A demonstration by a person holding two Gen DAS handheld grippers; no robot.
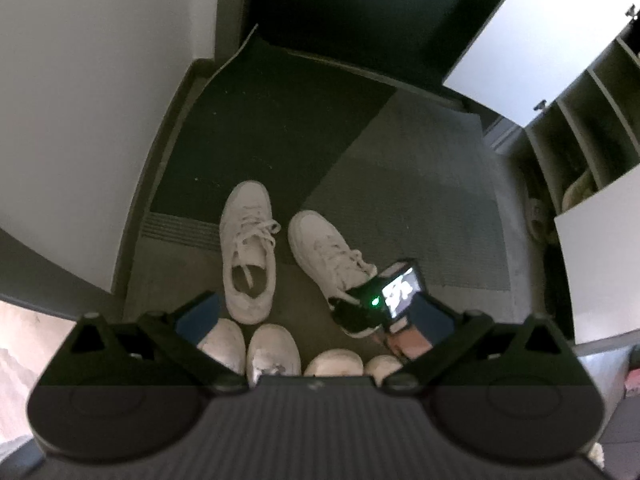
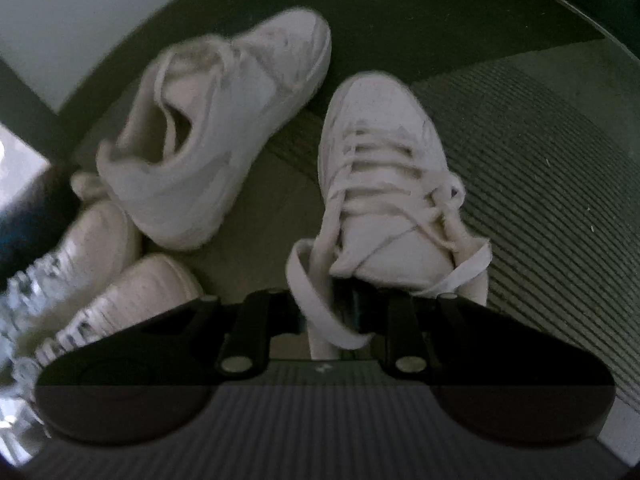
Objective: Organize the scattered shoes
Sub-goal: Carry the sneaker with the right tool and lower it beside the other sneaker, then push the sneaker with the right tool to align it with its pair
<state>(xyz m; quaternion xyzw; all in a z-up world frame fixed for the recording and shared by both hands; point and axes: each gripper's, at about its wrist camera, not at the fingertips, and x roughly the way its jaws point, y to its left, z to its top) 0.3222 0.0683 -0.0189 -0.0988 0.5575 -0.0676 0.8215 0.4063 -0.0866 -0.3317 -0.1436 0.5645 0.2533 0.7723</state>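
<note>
In the left wrist view two white lace-up sneakers stand on the floor: one (image 1: 248,252) on the left and one (image 1: 320,244) on the right, toes pointing away. My right gripper (image 1: 360,308) is down at the heel of the right sneaker. The right wrist view shows that sneaker (image 2: 384,152) close up, with my right gripper (image 2: 332,308) shut on its heel collar. The other sneaker (image 2: 208,128) lies tilted to the left of it. My left gripper (image 1: 314,320) hangs open above the floor, its blue pads (image 1: 200,316) wide apart and nothing between them.
Several white shoe toes (image 1: 272,356) line up along the near edge. A dark mat (image 1: 260,128) and a ribbed grey mat (image 1: 420,184) cover the floor. An open shoe cabinet (image 1: 580,140) with shelves stands at the right, a white wall (image 1: 100,100) at the left.
</note>
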